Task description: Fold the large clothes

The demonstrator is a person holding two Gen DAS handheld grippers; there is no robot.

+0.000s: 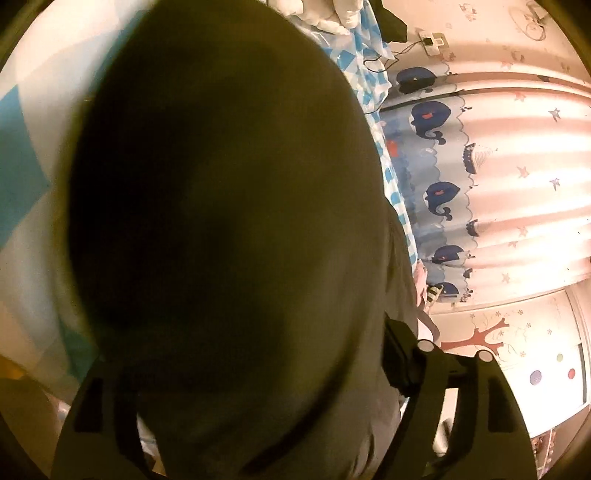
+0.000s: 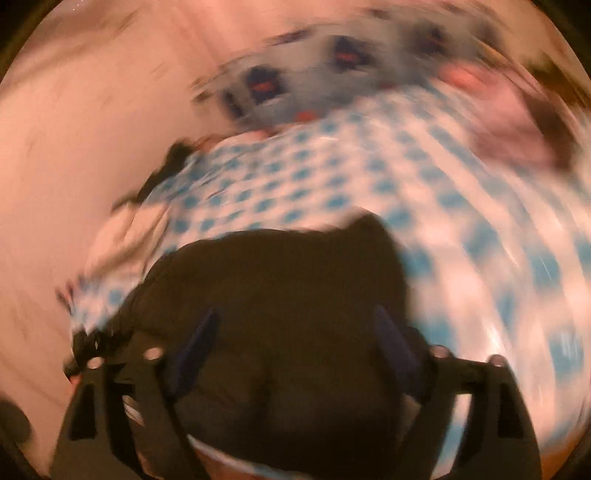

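Observation:
A large dark garment hangs right in front of the left wrist camera and fills most of that view. It covers the left gripper's fingertips, so I cannot tell how the jaws stand. In the blurred right wrist view the same dark garment lies bunched on a blue-and-white checked bed sheet. The right gripper is open, its blue-padded fingers wide apart on either side of the dark cloth, close above it.
A whale-print curtain hangs beside the bed. White bedding and a cabled charger sit at the bed's far end. A wall with a tree decal is at the lower right. The right wrist view is smeared by motion.

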